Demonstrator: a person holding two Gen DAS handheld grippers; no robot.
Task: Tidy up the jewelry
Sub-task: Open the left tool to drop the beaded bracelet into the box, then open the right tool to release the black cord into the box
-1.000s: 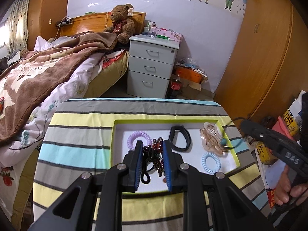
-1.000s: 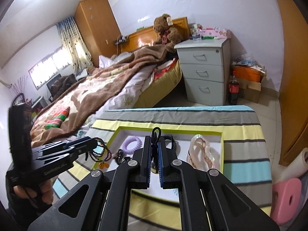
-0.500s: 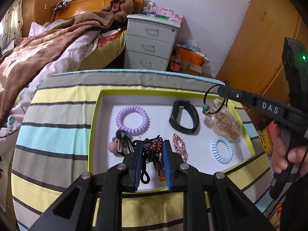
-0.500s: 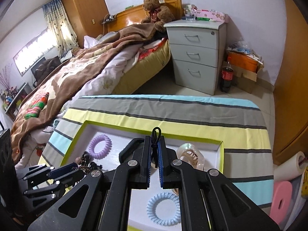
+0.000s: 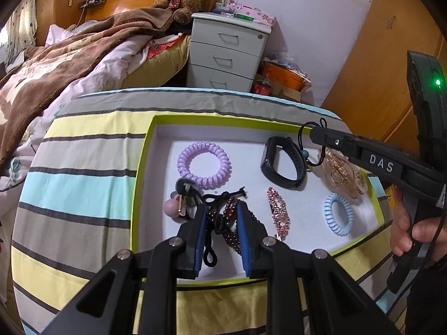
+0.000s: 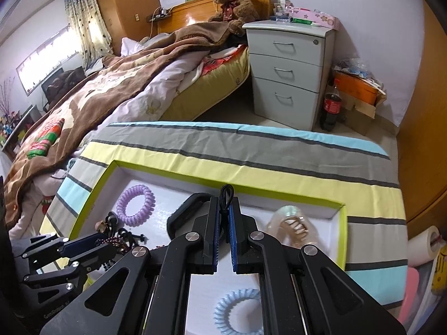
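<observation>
A white tray with a lime-green rim lies on the striped table. My left gripper is shut on a dark red bead bracelet with a black cord, low over the tray's near left part. My right gripper is shut on a black cord pendant with a teal bead, held above the black wristband. In the tray lie a purple coil hair tie, a pink rhinestone clip, a blue coil tie, a clear amber claw clip and a pink-and-grey item.
The striped cloth covers the table around the tray. Beyond the table stand a bed with a brown blanket, a grey drawer unit and a cola bottle. A wooden wardrobe is on the right.
Both grippers have come down closer over the tray. The left one has lowered the bead bracelet toward the tray floor; the right one has carried the cord pendant over the black wristband.
</observation>
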